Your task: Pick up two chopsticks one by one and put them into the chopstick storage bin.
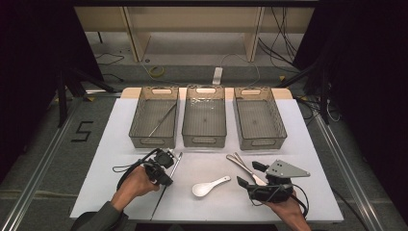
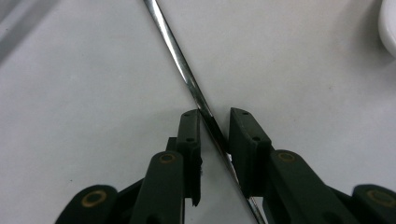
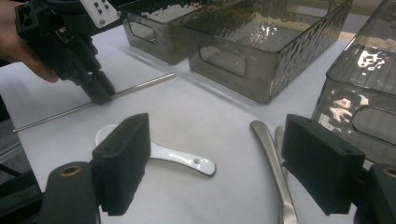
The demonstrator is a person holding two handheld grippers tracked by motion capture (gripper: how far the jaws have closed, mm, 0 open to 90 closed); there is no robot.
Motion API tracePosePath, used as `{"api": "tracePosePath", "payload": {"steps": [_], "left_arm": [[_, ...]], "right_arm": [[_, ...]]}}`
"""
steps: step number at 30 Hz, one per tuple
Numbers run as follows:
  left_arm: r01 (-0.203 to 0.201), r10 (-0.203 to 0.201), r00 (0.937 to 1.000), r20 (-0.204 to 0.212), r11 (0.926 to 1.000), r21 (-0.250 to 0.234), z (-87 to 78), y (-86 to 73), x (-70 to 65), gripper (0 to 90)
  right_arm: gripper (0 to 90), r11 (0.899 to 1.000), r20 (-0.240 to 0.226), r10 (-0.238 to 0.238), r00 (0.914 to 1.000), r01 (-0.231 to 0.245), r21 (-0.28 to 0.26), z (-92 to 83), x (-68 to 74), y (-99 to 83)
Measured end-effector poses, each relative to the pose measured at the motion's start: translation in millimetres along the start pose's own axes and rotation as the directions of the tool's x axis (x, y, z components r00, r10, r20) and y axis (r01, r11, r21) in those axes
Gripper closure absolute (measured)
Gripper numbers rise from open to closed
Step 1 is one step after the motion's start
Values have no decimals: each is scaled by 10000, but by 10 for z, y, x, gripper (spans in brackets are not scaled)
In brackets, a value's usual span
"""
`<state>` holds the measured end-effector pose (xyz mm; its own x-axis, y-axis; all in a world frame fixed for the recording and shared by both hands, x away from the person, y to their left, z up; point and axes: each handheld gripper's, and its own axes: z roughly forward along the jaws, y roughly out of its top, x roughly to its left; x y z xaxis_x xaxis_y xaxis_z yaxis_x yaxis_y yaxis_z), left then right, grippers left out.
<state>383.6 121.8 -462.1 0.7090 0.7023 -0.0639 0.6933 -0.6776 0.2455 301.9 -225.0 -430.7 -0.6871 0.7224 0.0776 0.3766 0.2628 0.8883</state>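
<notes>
A long thin metal rod (image 1: 174, 169) lies on the white table, running from near the left bin toward the front edge. My left gripper (image 1: 167, 182) is down on it. In the left gripper view the rod (image 2: 177, 56) passes slantwise between the jaws of the left gripper (image 2: 215, 116), with a gap still showing between the pads. From the right gripper view the left gripper (image 3: 100, 95) stands tip-down on the rod (image 3: 140, 86). My right gripper (image 1: 250, 174) hovers wide open and holds nothing. Its jaws (image 3: 219, 140) frame a white spoon (image 3: 177, 158) and metal tongs (image 3: 271, 154).
Three grey see-through bins stand in a row at the back: the left bin (image 1: 153, 141) holds another thin rod (image 1: 162, 120), beside it the middle bin (image 1: 204, 141) and the right bin (image 1: 263, 143). The spoon (image 1: 204, 188) and tongs (image 1: 245, 166) lie between my hands.
</notes>
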Motion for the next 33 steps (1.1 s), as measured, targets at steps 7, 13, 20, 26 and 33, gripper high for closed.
{"api": "tracePosePath", "payload": {"steps": [7, 13, 20, 26, 33], "left_arm": [[6, -6, 10000, -49, 10000, 45, -2, 5, 16, 774], [26, -26, 10000, -15, 10000, 62, -2, 5, 35, 818], [-41, 41, 10000, -8, 9999, -93, 1, -7, 43, 851], [-337, 337, 9994, 9, 9993, -167, -7, -17, 46, 853], [-200, 197, 9998, -80, 9986, -492, -64, -24, 94, 854]], "right_arm": [[250, 10000, 2, 12, 10000, -12, -12, 1, -7, -3], [250, 10000, 6, 42, 10000, -42, 28, -2, -12, -3], [252, 10000, -4, 37, 10000, -37, 15, -4, -14, -2], [253, 10000, -2, 45, 10000, -45, 18, -8, -16, 1], [254, 10000, -4, 60, 10000, -60, 2, -18, -21, 3]]}}
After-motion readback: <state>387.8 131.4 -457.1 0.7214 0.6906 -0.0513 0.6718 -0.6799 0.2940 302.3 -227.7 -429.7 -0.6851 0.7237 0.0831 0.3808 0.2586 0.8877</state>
